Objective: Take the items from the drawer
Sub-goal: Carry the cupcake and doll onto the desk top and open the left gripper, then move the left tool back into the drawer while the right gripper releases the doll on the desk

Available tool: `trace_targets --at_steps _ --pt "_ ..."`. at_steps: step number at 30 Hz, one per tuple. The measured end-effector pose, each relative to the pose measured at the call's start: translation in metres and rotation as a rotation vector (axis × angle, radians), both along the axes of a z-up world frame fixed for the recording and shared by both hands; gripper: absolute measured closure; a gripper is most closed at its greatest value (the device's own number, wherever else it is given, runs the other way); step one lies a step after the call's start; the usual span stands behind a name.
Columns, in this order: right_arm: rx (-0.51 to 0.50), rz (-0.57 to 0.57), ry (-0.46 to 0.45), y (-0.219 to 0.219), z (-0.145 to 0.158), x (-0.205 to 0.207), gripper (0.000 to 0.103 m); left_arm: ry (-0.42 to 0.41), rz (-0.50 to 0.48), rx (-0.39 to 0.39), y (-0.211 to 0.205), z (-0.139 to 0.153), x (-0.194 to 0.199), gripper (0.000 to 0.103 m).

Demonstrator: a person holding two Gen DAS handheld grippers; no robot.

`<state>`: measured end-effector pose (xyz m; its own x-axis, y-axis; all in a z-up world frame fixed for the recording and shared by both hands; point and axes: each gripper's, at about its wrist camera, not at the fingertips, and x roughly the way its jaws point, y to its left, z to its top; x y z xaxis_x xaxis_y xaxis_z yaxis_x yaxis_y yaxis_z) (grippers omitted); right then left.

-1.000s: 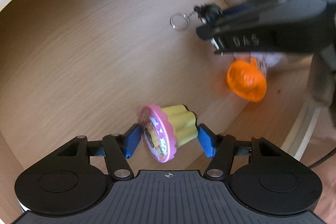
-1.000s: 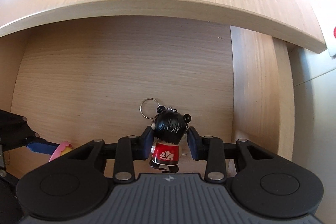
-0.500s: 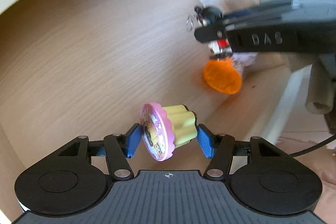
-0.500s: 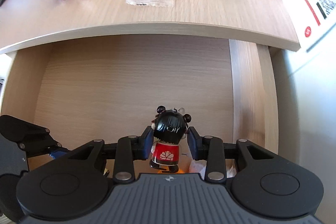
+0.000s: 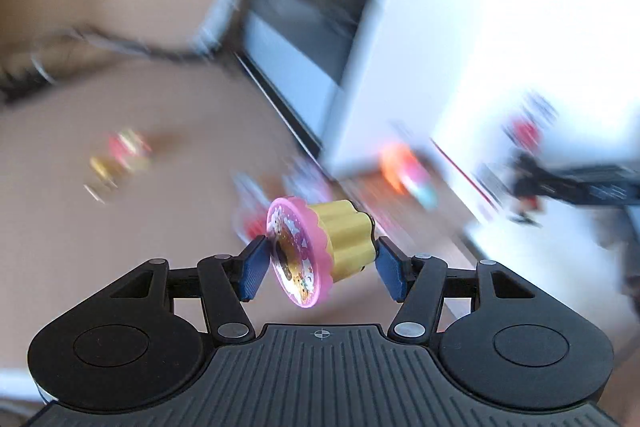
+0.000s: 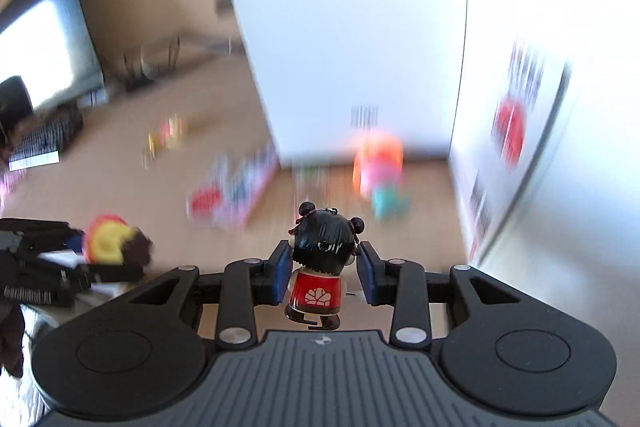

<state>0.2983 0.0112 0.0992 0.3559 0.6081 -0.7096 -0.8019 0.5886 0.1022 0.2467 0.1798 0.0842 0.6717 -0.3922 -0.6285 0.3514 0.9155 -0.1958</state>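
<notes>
Your left gripper (image 5: 320,263) has its blue pads clamped at a middling width on the cupcake toy (image 5: 320,247), one pad on the pink frosted face, the other on the yellow fluted base, toy lying sideways. Your right gripper (image 6: 323,271) pinches the little doll keychain (image 6: 322,259) narrowly by its black-haired head, red body hanging toward the camera. Both toys are held in the air above the wooden desktop (image 6: 120,187). Beyond them everything is blurred: snack packets (image 6: 236,183), an orange, pink and teal toy (image 6: 380,175), a white box (image 6: 352,27).
</notes>
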Motion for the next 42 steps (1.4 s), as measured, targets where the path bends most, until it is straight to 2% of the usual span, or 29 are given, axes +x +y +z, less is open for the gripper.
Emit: trace_targets --at_steps 3,5,7,8,9,12,14,19,24,29,34,40,42 --pt "0.016 -0.015 -0.049 0.019 0.003 0.02 0.069 -0.019 0.08 -0.006 0.015 -0.016 0.031 0.04" --pt "0.01 -0.018 -0.039 0.026 -0.002 0.026 0.069 -0.003 0.1 0.001 0.018 -0.032 0.051 0.04" --pt "-0.011 -0.013 -0.019 0.034 -0.015 0.03 0.069 0.012 0.117 0.044 0.017 -0.048 0.068 0.04" --pt "-0.024 -0.01 -0.011 0.038 -0.023 0.03 0.069 0.034 0.121 0.071 0.014 -0.058 0.079 0.043" --pt "-0.037 -0.009 -0.002 0.041 -0.03 0.028 0.069 0.065 0.128 0.099 0.01 -0.071 0.086 0.051" --pt "-0.071 -0.019 0.026 0.039 -0.047 0.03 0.069 0.106 0.15 0.148 0.007 -0.094 0.093 0.049" --pt "-0.088 -0.028 0.038 0.038 -0.054 0.033 0.069 0.112 0.164 0.144 0.004 -0.1 0.095 0.048" --pt "-0.114 -0.051 0.044 0.028 -0.065 0.039 0.069 0.107 0.182 0.117 0.003 -0.099 0.096 0.048" --pt "-0.135 -0.045 0.036 0.035 -0.077 0.044 0.069 0.036 0.214 0.047 0.016 -0.075 0.086 0.049" --pt "-0.17 -0.018 0.058 0.052 -0.098 0.049 0.069 -0.002 0.251 -0.005 0.032 -0.053 0.068 0.049" --pt "-0.164 0.038 0.038 0.08 -0.107 0.049 0.069 0.0 0.269 -0.044 0.039 -0.047 0.047 0.05" --pt "-0.087 0.1 -0.03 0.117 -0.106 0.052 0.068 0.024 0.245 -0.085 0.031 -0.051 0.019 0.05" --pt "-0.084 0.099 -0.008 0.124 -0.107 0.057 0.059 0.038 0.205 -0.096 0.022 -0.054 0.009 0.05"
